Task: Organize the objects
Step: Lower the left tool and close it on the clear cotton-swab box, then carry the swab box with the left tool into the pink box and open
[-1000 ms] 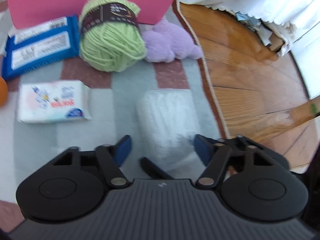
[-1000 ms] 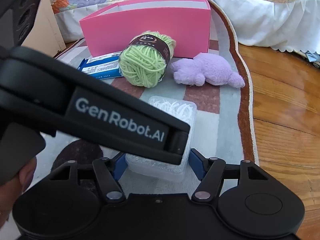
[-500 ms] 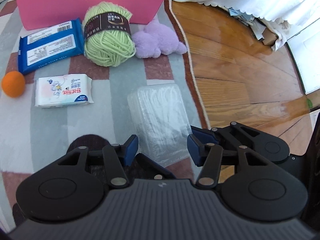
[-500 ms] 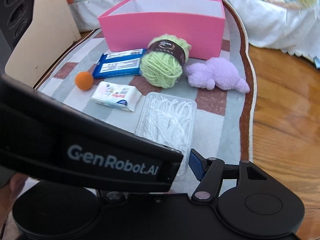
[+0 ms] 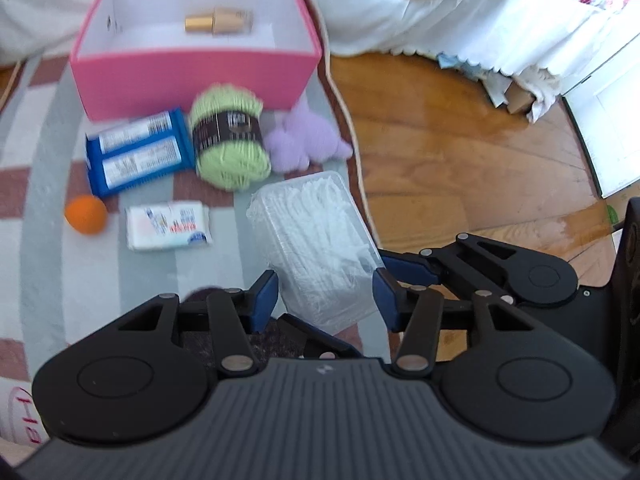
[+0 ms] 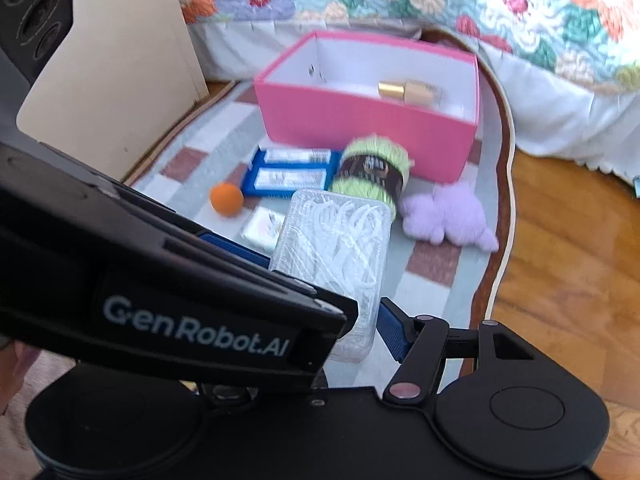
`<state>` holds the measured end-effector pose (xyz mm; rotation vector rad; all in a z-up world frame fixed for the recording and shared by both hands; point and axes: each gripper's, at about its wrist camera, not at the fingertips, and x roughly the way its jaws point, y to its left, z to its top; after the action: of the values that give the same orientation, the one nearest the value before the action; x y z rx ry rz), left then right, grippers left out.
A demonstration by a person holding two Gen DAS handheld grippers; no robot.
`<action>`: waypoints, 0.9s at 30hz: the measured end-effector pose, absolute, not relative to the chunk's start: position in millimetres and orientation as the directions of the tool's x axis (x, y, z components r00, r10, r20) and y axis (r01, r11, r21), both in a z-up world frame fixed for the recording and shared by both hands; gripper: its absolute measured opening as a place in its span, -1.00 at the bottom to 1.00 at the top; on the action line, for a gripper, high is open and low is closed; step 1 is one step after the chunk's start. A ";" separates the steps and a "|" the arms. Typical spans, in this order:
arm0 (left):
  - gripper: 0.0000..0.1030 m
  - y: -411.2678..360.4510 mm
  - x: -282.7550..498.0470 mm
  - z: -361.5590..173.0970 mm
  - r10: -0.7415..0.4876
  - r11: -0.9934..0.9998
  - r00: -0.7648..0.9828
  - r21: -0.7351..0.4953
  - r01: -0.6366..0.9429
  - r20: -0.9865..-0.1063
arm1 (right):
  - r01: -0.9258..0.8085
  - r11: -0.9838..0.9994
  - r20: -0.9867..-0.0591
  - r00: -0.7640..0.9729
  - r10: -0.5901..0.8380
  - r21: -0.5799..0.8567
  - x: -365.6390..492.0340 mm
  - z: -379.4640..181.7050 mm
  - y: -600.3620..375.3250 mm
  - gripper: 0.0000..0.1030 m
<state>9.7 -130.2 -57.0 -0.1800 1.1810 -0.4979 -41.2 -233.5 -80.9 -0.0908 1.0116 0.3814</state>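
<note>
A clear plastic box of white floss picks (image 5: 312,248) hangs above the striped rug, tilted. My left gripper (image 5: 325,300) is shut on its near end, a blue pad on each side. My right gripper (image 6: 356,336) is shut on the same clear box (image 6: 340,240) from the right. Its left finger is hidden behind the left gripper's black body. Farther back stands the open pink box (image 5: 192,72) with a gold bottle (image 5: 218,22) lying inside.
On the rug lie green yarn (image 5: 228,144), a purple plush (image 5: 304,140), a blue packet (image 5: 136,152), an orange ball (image 5: 86,214) and a tissue pack (image 5: 168,226). Wooden floor (image 5: 460,168) is to the right, a bed behind, a cream board (image 6: 112,60) at left.
Both grippers have risen together with the clear box off the rug. The views now look down into the pink box, and the items on the rug appear smaller.
</note>
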 end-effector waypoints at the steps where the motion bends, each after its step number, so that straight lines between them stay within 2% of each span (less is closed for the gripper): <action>1: -0.02 -129.4 10.6 -51.0 -0.461 0.879 0.295 -0.385 0.281 -0.837 | -0.358 0.928 -0.830 0.483 0.279 0.104 -39.8 -75.9 -234.9 0.32; 16: -0.01 -108.7 37.4 19.9 -0.469 0.879 0.391 -0.376 0.293 -0.792 | -0.414 0.910 -0.770 0.569 0.288 0.034 -10.9 -5.8 -217.8 0.32; 22: 0.01 -98.5 71.2 25.4 -0.464 0.883 0.400 -0.376 0.280 -0.790 | -0.424 0.906 -0.766 0.577 0.282 0.014 20.2 3.8 -207.8 0.32; 27: -0.01 -90.4 110.4 18.1 -0.444 0.894 0.412 -0.362 0.263 -0.796 | -0.399 0.915 -0.771 0.563 0.298 0.063 61.8 -2.3 -206.3 0.32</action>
<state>110.4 -90.4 18.1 -0.1914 1.0567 -0.4477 61.8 -206.3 -2.3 -0.1237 0.8826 0.4118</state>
